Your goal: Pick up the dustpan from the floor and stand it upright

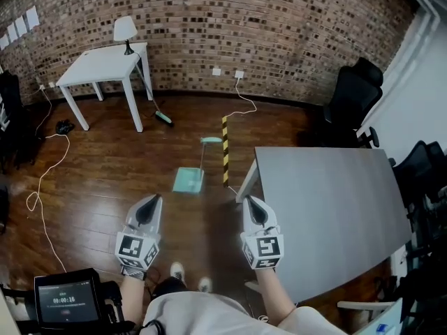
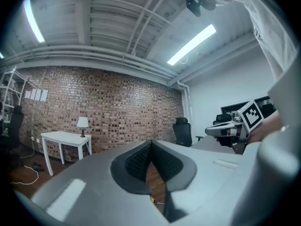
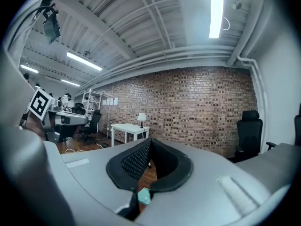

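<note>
I hold both grippers shut and empty; one dustpan [image 1: 188, 180] lies ahead.
It sits at twelve o'clock of left gripper [image 1: 150, 202] and right gripper [image 1: 253, 202]; right gripper view shows only a teal sliver.

A small screen [image 1: 64, 301], behind and left of the left jaws, shows a timer reading about 00:00:16. The sheets [image 1: 21, 26] on the wall far ahead are too small to read.
</note>
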`<act>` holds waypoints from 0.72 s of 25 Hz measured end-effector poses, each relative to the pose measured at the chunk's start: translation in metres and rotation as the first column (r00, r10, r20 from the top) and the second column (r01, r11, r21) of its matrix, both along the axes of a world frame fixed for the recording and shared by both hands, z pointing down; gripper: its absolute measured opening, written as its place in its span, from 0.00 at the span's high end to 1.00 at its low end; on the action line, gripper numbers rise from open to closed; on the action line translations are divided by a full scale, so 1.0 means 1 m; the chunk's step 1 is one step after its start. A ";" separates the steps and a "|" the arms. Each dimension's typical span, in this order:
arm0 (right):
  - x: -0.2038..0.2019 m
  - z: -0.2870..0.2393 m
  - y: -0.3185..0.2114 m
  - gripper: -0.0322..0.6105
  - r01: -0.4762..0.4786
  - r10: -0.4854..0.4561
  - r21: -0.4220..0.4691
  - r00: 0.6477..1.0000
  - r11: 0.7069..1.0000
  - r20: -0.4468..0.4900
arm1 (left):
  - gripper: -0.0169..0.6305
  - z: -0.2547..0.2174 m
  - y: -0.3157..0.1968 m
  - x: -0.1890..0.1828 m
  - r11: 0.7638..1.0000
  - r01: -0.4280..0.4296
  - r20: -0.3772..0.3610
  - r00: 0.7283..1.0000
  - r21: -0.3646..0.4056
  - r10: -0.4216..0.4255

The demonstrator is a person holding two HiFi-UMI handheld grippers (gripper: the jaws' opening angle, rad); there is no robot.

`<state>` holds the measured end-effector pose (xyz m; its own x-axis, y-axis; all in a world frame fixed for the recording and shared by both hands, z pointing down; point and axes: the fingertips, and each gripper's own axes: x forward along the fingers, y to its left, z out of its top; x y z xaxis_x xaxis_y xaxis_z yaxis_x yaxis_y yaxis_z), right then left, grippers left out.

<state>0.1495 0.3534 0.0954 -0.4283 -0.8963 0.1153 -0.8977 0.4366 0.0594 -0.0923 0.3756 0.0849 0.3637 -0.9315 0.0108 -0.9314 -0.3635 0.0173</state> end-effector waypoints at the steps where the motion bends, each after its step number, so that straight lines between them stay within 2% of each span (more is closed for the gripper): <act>1: 0.003 -0.001 0.009 0.93 0.002 -0.002 -0.003 1.000 1.000 0.005 | 0.97 -0.001 0.009 0.001 1.000 0.002 -0.014 1.000 -0.002 -0.003; 4: 0.006 -0.003 0.029 0.93 -0.001 0.001 -0.001 1.000 1.000 0.020 | 0.97 -0.006 0.025 0.002 1.000 -0.002 -0.051 0.999 0.001 0.002; 11: -0.014 -0.005 0.050 0.93 -0.009 0.009 -0.007 1.000 1.000 0.020 | 0.97 -0.010 0.040 -0.020 1.000 0.003 -0.031 1.000 0.000 -0.003; 18: -0.038 -0.008 0.052 0.93 0.014 -0.013 -0.022 1.000 1.000 0.019 | 0.97 -0.013 0.043 -0.026 1.000 -0.024 -0.019 1.000 0.006 0.024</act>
